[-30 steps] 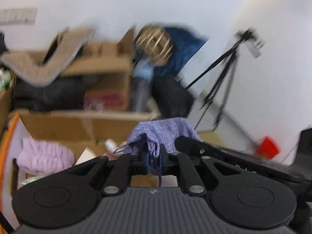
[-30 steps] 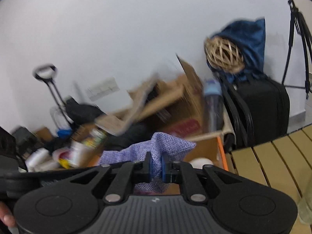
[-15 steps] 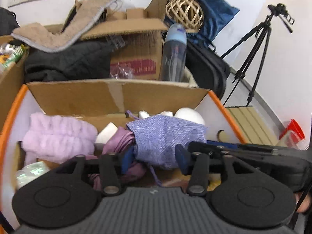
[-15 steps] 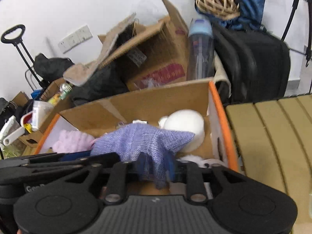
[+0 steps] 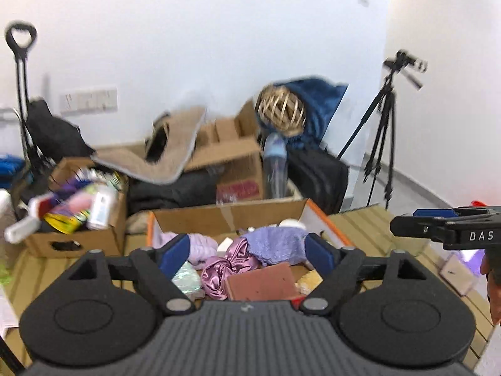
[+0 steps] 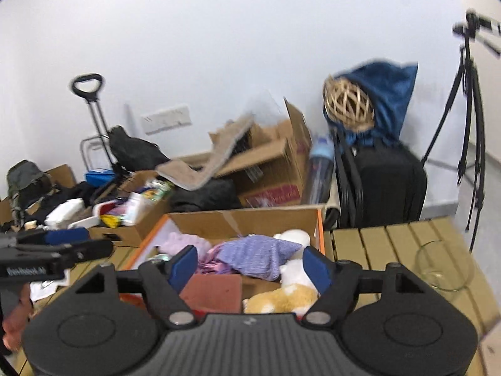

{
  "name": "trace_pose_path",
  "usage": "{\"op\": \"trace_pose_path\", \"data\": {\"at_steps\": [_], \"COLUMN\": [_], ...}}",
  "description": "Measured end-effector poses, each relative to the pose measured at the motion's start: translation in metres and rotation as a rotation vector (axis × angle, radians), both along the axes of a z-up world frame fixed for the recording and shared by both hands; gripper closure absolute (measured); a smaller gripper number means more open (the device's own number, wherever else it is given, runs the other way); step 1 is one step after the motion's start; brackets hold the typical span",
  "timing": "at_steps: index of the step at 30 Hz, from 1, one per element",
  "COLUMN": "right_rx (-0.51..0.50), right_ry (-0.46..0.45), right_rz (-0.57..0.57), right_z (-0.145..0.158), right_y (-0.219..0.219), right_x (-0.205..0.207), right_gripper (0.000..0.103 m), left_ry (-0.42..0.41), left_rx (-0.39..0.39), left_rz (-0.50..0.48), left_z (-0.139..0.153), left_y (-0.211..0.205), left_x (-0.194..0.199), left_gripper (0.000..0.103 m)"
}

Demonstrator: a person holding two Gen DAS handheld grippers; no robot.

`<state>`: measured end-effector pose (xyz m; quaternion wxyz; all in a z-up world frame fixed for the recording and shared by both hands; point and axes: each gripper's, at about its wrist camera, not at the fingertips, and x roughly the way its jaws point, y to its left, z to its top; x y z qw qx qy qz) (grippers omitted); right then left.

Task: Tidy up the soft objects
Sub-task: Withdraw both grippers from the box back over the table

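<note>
A purple knit cloth (image 5: 275,244) lies in the orange-edged cardboard box (image 5: 316,211), on top of other soft things; it also shows in the right wrist view (image 6: 260,255). Beside it lie a pink satin piece (image 5: 228,266), a fluffy lilac item (image 5: 202,247), a reddish-brown block (image 5: 261,282), and white and tan plush toys (image 6: 281,297). My left gripper (image 5: 247,255) is open and empty above the box's near side. My right gripper (image 6: 250,264) is open and empty above the box too. Each gripper shows in the other's view, to the side.
Behind the box stand more cardboard boxes (image 5: 231,163) with a beige mat, a water bottle (image 5: 275,166), a black suitcase (image 6: 388,185) with a wicker ball (image 6: 347,106), and a tripod (image 5: 385,138). A glass bowl (image 6: 444,266) sits on the wooden slat table at the right.
Both grippers held the purple cloth, lowered it into the box and opened. They have pulled back and up, leaving the cloth in the box.
</note>
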<state>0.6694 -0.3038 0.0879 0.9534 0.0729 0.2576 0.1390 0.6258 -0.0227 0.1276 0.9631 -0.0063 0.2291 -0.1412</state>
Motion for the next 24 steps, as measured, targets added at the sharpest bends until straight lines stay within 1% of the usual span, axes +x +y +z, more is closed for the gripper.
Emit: {"op": "trace_pose_path", "data": {"at_steps": [4,5,6,8,10,11,12,15,19,22,24], "right_rx": [-0.004,-0.008,-0.016,-0.028,-0.040,-0.043,-0.046,-0.058,-0.084,-0.077,-0.079], "right_ry": [-0.092,-0.119,-0.150,-0.200,-0.249,-0.279,-0.303,-0.359,-0.335,-0.340,-0.354], "right_rz": [0.018,0.019,0.019,0.019,0.029,0.033,0.037,0.023,-0.016,-0.016,-0.003], "right_z": [0.020,0.022,0.023,0.023,0.019,0.014,0.008,-0.015,-0.043,-0.053,-0.055], "right_y": [0.004,0.007,0.009,0.015,0.020,0.023,0.025,0.034,0.043,0.045,0.047], "right_x": [-0.063,-0.079,-0.099,-0.134,-0.172,-0.192,-0.209,-0.254,-0.298,-0.330,-0.341], "right_gripper": [0.024,0.021,0.019,0.018,0.017,0.013,0.011,0.008,0.008,0.007,0.007], "left_ry": [-0.087,-0.109,-0.135,-0.198,-0.253,-0.270,-0.273,-0.266,-0.238,-0.227,-0.211], "left_rx": [0.004,0.003,0.002,0.012,0.025,0.023,0.020,0.019,0.017,-0.017,-0.036], "left_rz": [0.001,0.003,0.009,0.023,0.029,0.034,0.039,0.074,0.110,0.129,0.133], "left_z": [0.015,0.015,0.013,0.006,-0.007,-0.016,-0.024,-0.049,-0.079,-0.093,-0.097], "left_y": [0.017,0.020,0.024,0.032,0.038,0.040,0.042,0.044,0.045,0.049,0.051], "left_x": [-0.068,-0.084,-0.103,-0.144,-0.181,-0.198,-0.212,-0.251,-0.297,-0.326,-0.334], "left_gripper": [0.016,0.014,0.009,0.005,0.004,0.003,0.003,0.003,0.002,0.000,0.000]}}
